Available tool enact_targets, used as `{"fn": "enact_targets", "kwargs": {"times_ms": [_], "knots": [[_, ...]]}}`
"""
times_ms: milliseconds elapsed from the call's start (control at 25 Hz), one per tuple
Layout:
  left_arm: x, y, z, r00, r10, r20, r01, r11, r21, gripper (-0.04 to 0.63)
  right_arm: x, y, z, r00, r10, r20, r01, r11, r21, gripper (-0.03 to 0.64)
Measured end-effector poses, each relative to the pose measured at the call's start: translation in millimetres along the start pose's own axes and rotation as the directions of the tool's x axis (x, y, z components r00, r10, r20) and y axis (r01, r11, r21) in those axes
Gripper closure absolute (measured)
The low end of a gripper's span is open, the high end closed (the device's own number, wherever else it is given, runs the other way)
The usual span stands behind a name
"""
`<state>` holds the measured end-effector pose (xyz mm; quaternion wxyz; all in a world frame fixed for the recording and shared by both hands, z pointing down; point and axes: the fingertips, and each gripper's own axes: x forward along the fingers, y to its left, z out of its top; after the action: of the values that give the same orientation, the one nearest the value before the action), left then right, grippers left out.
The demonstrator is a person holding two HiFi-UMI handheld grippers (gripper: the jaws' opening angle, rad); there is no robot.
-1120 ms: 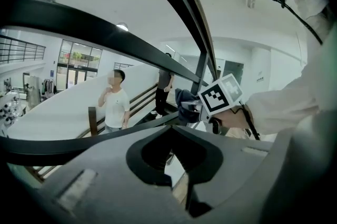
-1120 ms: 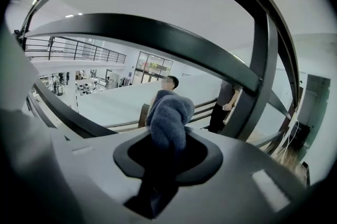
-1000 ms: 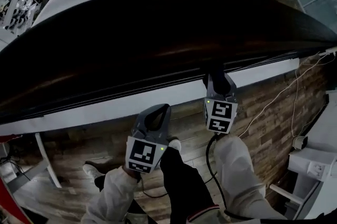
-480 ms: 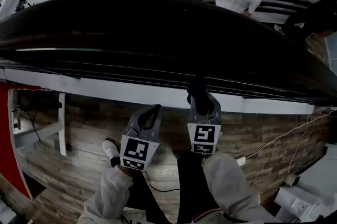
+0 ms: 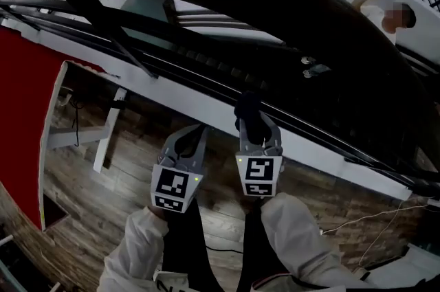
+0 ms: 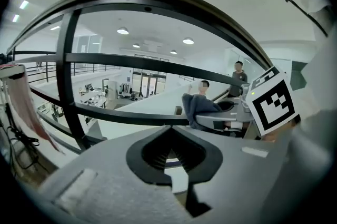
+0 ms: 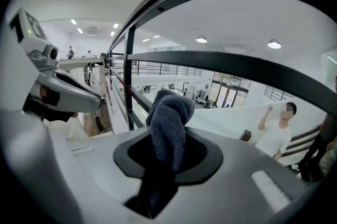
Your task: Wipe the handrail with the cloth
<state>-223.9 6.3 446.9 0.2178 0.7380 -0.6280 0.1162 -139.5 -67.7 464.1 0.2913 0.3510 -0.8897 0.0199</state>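
- The cloth (image 5: pixel 246 107), dark blue-grey and bunched, is clamped between the jaws of the right gripper (image 5: pixel 253 127); in the right gripper view a fold is seen standing up out of the jaws and a tail hanging down through them.
- The handrail (image 5: pixel 289 2) is seen as a broad dark band arching across the top of the head view, from upper left to the right edge.
- The cloth is shown below the handrail in the frame, in front of the thinner dark rails and the white ledge; no contact with the handrail can be made out.
- The left gripper (image 5: pixel 195 134) is held just left of the right gripper, lower centre of the head view; its jaws are closed together with nothing between them.
- A wooden floor (image 5: pixel 103 187) is seen at lower left, and a red panel (image 5: pixel 27 112) at the left edge.
- A person in a white top (image 5: pixel 385 12) is visible at upper right, beyond the handrail.
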Motion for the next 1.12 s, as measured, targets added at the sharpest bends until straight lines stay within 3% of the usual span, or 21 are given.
{"fn": "enact_targets", "kwargs": {"times_ms": [240, 440, 640, 1120], "knots": [[-36, 89, -10, 0.995, 0.101, 0.014, -0.101, 0.994, -0.037, 0.592, 54, 84, 24, 0.993, 0.117, -0.016, -0.117, 0.993, -0.002, 0.526], [-44, 154, -30, 0.992, 0.126, 0.028, -0.124, 0.99, -0.06, 0.592, 110, 141, 29, 0.987, 0.157, -0.038, -0.157, 0.987, 0.017, 0.526], [-41, 173, -36, 0.992, 0.123, 0.042, -0.12, 0.99, -0.07, 0.592, 141, 156, 33, 0.986, 0.166, -0.036, -0.164, 0.985, 0.05, 0.526], [-14, 269, -81, 0.995, 0.082, 0.055, -0.077, 0.992, -0.1, 0.592, 257, 207, 14, 0.984, 0.156, -0.091, -0.146, 0.984, 0.107, 0.526]]}}
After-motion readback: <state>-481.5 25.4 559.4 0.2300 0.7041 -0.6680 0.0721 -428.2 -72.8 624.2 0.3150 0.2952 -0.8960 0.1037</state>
